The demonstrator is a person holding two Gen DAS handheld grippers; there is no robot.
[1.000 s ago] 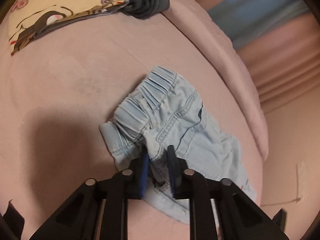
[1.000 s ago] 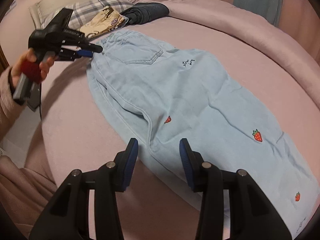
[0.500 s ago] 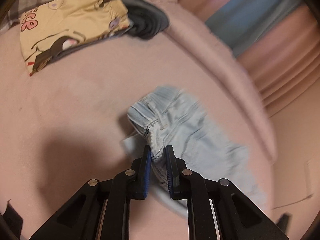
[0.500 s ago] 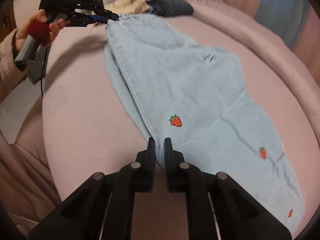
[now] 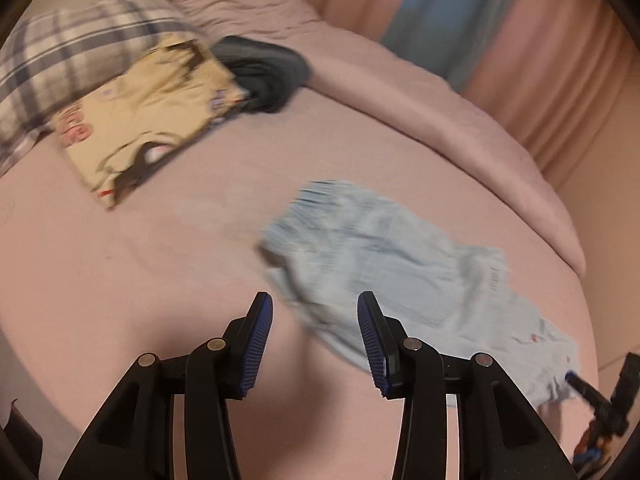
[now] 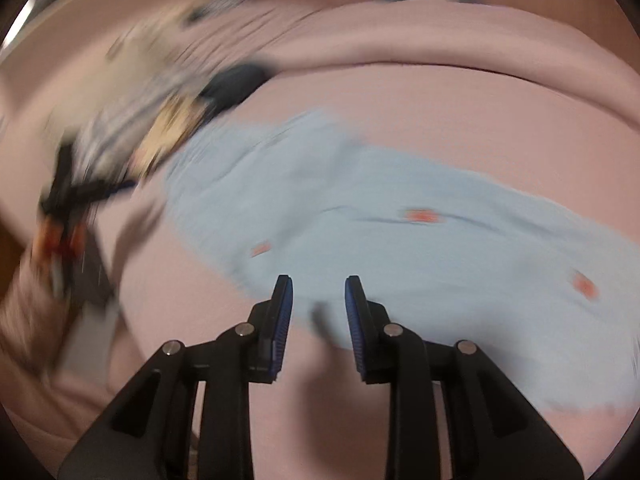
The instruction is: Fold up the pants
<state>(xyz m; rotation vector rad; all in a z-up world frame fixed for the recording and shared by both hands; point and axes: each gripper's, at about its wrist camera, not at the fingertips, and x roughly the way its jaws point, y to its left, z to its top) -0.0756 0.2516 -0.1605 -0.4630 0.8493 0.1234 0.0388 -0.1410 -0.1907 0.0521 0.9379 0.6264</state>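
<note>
Both grippers opening above light-blue pants on a pink bed.
Left gripper (image 5: 314, 340) and right gripper (image 6: 318, 312) have blue pads spreading apart, nothing pressed between them. Light-blue denim pants (image 6: 360, 216) with red strawberry motifs lie flat on the pink bedsheet (image 5: 140, 280); motion blur leaves any writing unreadable. A yellow cartoon-print garment (image 5: 148, 120) lies near a plaid pillow (image 5: 68, 56).

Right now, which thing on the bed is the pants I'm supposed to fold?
Start at the pink bed with the plaid pillow at its head. The pants lie stretched out flat in the middle. They alone are pale blue denim dotted with small red marks.
</note>
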